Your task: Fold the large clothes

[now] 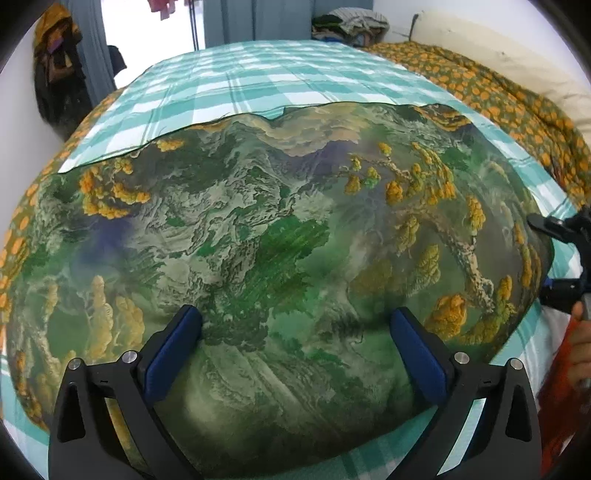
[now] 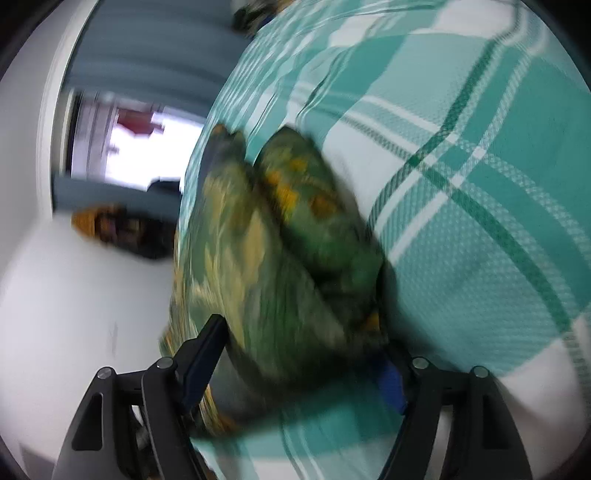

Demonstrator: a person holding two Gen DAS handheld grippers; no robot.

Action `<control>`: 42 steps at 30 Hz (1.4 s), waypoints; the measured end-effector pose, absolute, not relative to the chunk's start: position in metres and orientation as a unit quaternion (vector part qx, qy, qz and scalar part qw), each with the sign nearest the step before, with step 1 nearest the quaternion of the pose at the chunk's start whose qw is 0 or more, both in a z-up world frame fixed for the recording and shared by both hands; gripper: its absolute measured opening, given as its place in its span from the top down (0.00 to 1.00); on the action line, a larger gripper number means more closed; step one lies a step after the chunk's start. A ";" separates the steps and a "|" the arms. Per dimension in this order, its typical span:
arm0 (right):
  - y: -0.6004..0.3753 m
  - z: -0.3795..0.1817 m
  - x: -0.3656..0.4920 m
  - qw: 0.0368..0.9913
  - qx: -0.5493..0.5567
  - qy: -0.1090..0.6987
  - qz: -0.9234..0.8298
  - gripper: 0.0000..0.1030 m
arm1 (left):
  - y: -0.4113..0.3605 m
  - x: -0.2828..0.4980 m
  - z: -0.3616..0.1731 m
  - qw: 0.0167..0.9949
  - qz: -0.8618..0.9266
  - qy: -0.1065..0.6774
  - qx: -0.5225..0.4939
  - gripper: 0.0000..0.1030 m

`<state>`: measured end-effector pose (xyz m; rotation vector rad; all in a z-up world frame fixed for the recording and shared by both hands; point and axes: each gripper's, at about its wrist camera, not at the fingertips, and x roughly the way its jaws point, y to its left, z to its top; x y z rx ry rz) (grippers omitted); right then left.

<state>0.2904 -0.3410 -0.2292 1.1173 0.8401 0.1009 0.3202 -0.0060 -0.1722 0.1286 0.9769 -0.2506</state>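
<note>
The left gripper [image 1: 295, 332] points steeply down over the near part of the printed cloth [image 1: 280, 236], its blue-padded fingers [image 1: 173, 350] spread wide with nothing between them but the flat fabric below; whether the tips touch the cloth cannot be told. The right gripper [image 2: 306, 350] is rolled on its side in its own blurred view, its jaws standing well apart with a bunched corner of the printed cloth [image 2: 280, 251] lying between them; the pads do not seem to press it, though the blur leaves that unsure. From the left wrist view the right gripper [image 1: 565, 258] shows at the far right edge, just beside the cloth's right border, with part of a hand [image 1: 580, 347] below it.

The cloth, green with orange and grey landscape print, lies spread flat on the bed [image 1: 258, 81], over a teal-and-white checked sheet [image 2: 480, 184]; its far edge runs in a wavy line across the bed, its near edge sits close to the bed's near side. Beyond the far edge a broad bare stretch of checked sheet is open; to the right lies an orange-flowered blanket [image 1: 498, 96] against a pale pillow [image 1: 517, 48]; a heap of clothes [image 1: 351, 26] sits at the far end.
</note>
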 end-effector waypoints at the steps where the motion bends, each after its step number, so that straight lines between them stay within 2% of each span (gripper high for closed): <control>1: -0.340 -0.228 0.290 0.768 0.512 0.381 0.041 0.37 | -0.005 0.319 -0.165 0.872 -0.118 0.471 0.061 0.05; 2: -0.339 -0.226 0.290 0.780 0.498 0.377 0.038 0.52 | -0.004 0.317 -0.154 0.871 -0.119 0.472 0.058 0.09; 3: -0.335 -0.220 0.288 0.796 0.476 0.371 0.040 0.60 | -0.003 0.316 -0.142 0.872 -0.122 0.471 0.055 0.12; 5: -0.322 -0.197 0.279 0.844 0.401 0.354 0.049 0.68 | -0.005 0.315 -0.116 0.878 -0.129 0.458 0.051 0.12; 8: -0.290 -0.155 0.271 0.908 0.271 0.314 0.064 0.69 | -0.021 0.322 -0.069 0.882 -0.165 0.439 0.038 0.11; 9: -0.277 -0.141 0.268 0.925 0.226 0.298 0.070 0.69 | -0.032 0.325 -0.053 0.877 -0.191 0.439 0.032 0.08; 12: -0.237 -0.111 0.254 0.956 0.116 0.256 0.088 0.69 | -0.067 0.334 -0.025 0.852 -0.257 0.456 0.031 0.06; 17: -0.184 -0.079 0.229 0.971 -0.018 0.204 0.127 0.69 | -0.109 0.342 -0.014 0.816 -0.302 0.491 0.042 0.06; 22: -0.129 -0.075 0.205 0.964 -0.138 0.161 0.159 0.69 | -0.122 0.334 -0.027 0.821 -0.243 0.497 0.139 0.06; 23: -0.125 -0.076 0.201 0.962 -0.153 0.155 0.162 0.69 | -0.122 0.333 -0.030 0.823 -0.228 0.495 0.158 0.07; 24: -0.117 -0.077 0.197 0.960 -0.169 0.148 0.168 0.69 | -0.121 0.330 -0.036 0.828 -0.209 0.489 0.178 0.19; 25: -0.112 -0.078 0.197 0.958 -0.176 0.145 0.173 0.69 | -0.119 0.328 -0.039 0.830 -0.200 0.486 0.186 0.41; 27: -0.108 -0.080 0.198 0.956 -0.175 0.151 0.179 0.69 | -0.105 0.328 -0.041 0.832 -0.201 0.490 0.167 0.64; 28: -0.107 -0.081 0.200 0.956 -0.170 0.159 0.179 0.69 | -0.096 0.329 -0.040 0.833 -0.203 0.491 0.153 0.68; 29: -0.107 -0.082 0.202 0.956 -0.162 0.162 0.185 0.62 | -0.088 0.330 -0.037 0.836 -0.203 0.489 0.145 0.69; 32: -0.118 -0.074 0.198 0.952 -0.110 0.162 0.233 0.51 | -0.043 0.337 -0.030 0.843 -0.195 0.487 0.121 0.70; 35: -0.132 -0.068 0.199 0.947 -0.043 0.180 0.264 0.50 | 0.015 0.347 -0.033 0.846 -0.187 0.492 0.082 0.70; 40: -0.135 -0.083 0.241 0.925 0.013 0.265 0.271 0.50 | 0.102 0.352 -0.052 0.852 -0.170 0.494 0.020 0.70; 41: -0.135 -0.086 0.248 0.921 0.020 0.278 0.274 0.52 | 0.113 0.352 -0.056 0.852 -0.166 0.496 0.008 0.70; 42: -0.132 -0.089 0.258 0.915 0.027 0.292 0.278 0.59 | 0.124 0.353 -0.061 0.852 -0.162 0.498 -0.002 0.70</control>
